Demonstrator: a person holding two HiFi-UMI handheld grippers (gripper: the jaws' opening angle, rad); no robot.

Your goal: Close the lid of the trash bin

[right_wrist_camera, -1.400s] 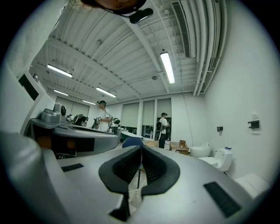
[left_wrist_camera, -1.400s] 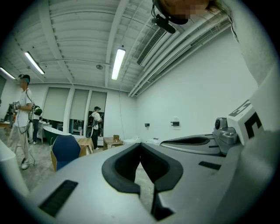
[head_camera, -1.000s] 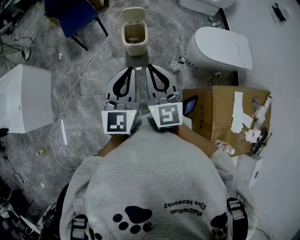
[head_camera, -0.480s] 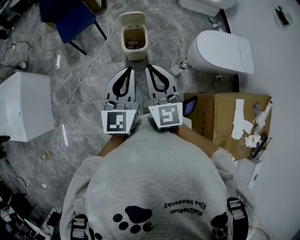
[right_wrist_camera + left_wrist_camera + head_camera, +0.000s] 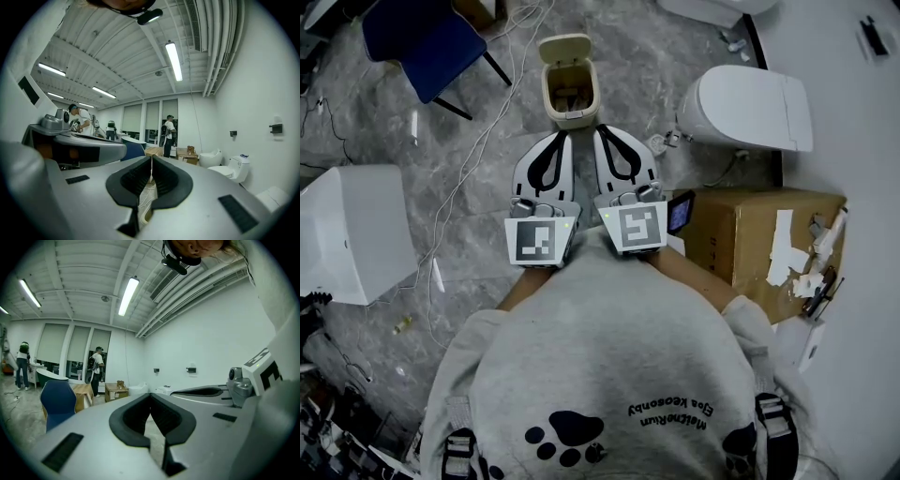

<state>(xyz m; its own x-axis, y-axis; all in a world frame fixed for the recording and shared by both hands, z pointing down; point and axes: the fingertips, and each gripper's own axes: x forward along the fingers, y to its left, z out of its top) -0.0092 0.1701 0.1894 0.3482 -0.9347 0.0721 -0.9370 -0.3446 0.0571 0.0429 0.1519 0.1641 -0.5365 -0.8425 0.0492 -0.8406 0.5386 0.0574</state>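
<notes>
Bin [image 5: 570, 96] upright, lid [image 5: 564, 45] raised at far rim; left gripper [image 5: 560, 138], right gripper [image 5: 601, 132] jaws together.

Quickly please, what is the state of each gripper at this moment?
Left gripper: closed, holding nothing.
Right gripper: closed, holding nothing.

blue chair [image 5: 417, 42], toilet [image 5: 745, 98], cardboard box [image 5: 764, 234]
</notes>
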